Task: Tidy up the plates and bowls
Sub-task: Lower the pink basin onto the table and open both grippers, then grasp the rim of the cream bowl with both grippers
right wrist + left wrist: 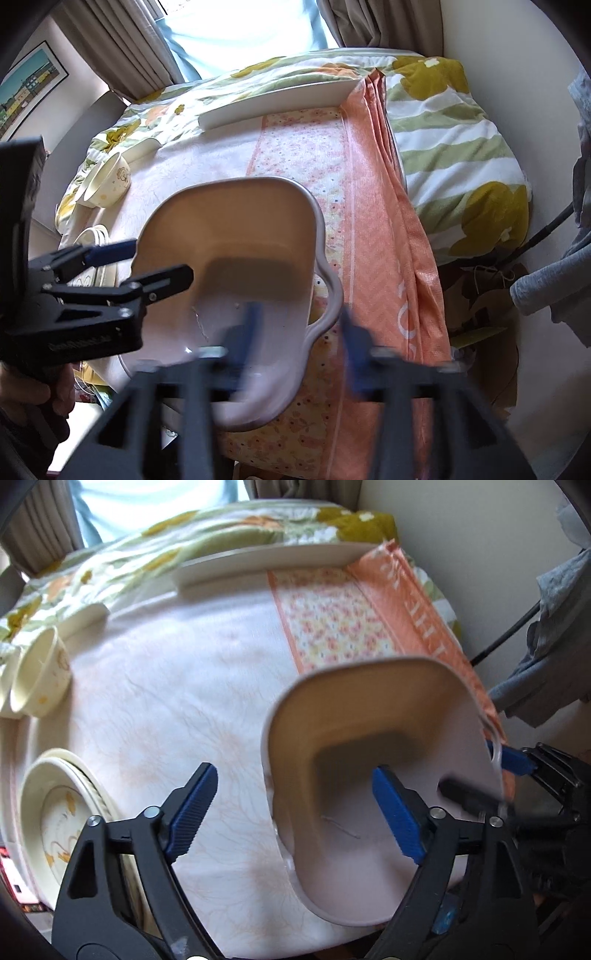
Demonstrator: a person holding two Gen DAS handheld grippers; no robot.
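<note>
1. Left wrist view: left gripper (291, 808) wide open, holding nothing, right pad over the basin (373, 746) at near right; bowl (40, 675) and plates (62, 819) at left.
2. Right wrist view: right gripper (301, 343) blurred, parted astride the basin's (236, 236) near rim; grip cannot be told.

Pale floral tablecloth (177, 701) covers the table; orange patterned cloth (373, 206) along its right edge. Green-yellow flowered quilt (454, 147) beyond far edge. Curtains (125, 40), framed picture (27, 88) left wall, grey garment (554, 635) right.
</note>
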